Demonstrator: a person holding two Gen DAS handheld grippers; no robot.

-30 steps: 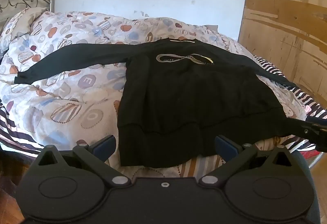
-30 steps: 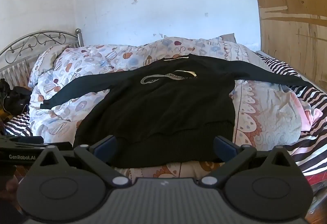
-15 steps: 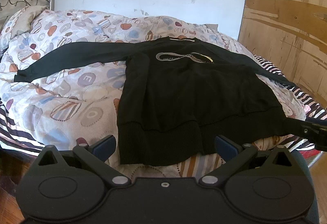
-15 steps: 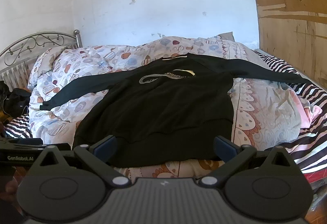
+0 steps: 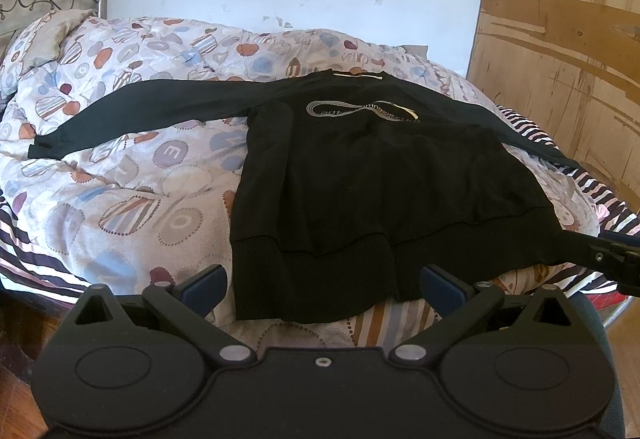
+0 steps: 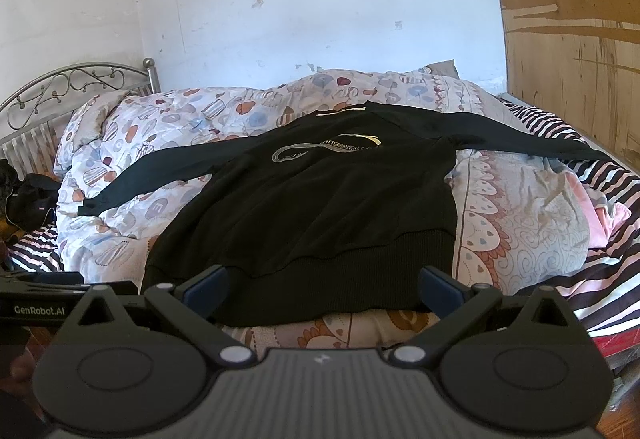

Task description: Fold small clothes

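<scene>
Barely anything has shifted: both wide-open, empty tongs, left [image 5: 322, 285] and right [image 6: 322, 285], hover near the hem of the black sweater [image 5: 384, 195], spread flat on the bed [image 5: 120, 199] for folding.

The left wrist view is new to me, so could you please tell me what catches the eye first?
A black sweater lies spread flat on the patterned quilt, both sleeves stretched out sideways. A silver loop design marks its chest. The open left gripper hangs near the hem.

Black sweater [image 5: 372, 175] flat, sleeves outspread
</scene>
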